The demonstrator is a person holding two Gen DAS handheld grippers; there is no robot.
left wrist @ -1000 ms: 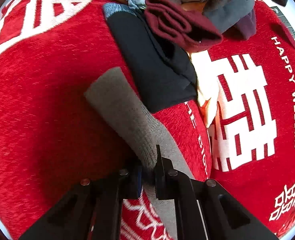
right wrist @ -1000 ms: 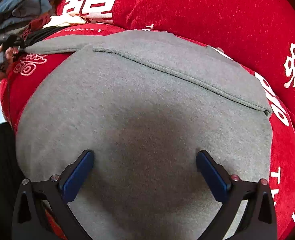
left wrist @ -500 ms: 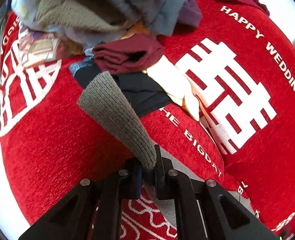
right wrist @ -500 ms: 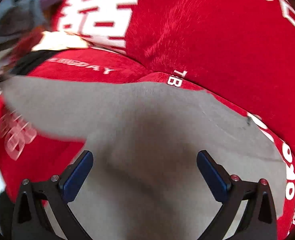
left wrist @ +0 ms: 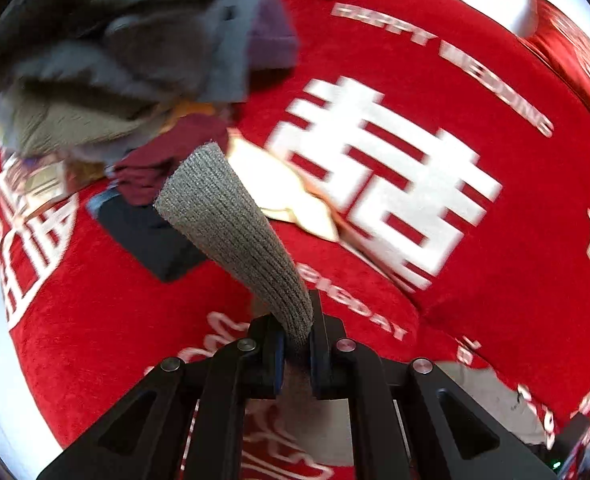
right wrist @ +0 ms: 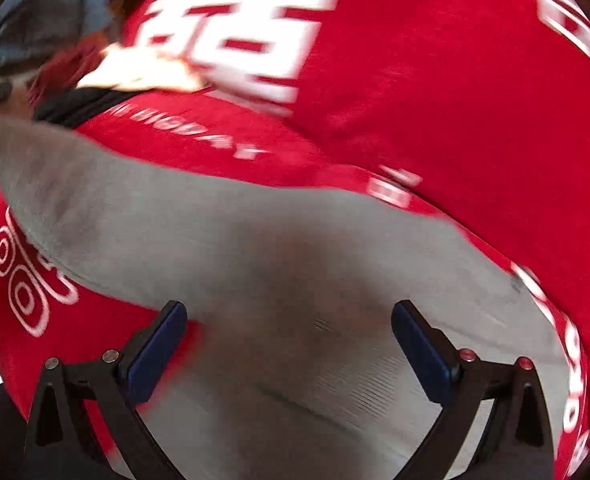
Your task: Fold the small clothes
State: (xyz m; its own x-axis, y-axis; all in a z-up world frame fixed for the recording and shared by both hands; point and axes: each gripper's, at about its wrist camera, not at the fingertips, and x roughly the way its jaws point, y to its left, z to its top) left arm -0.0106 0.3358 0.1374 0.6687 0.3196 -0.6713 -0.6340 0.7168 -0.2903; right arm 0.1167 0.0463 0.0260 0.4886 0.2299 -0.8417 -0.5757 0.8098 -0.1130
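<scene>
Now the left gripper point(left wrist: 295, 354) is clenched on the grey sock's point(left wrist: 235, 232) cuff, lifting it off the red blanket point(left wrist: 475, 300) mid-fold, while the right gripper point(right wrist: 289, 344) hovers released over its near end, probably needing to pin it next.

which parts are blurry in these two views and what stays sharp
Left wrist view: the grey sock and the left gripper shut on it are sharp, while the clothes pile and the red cloth lettering smear. Right wrist view: almost all is motion-blurred, the sock edges too; only the open right gripper is fairly crisp.
</scene>
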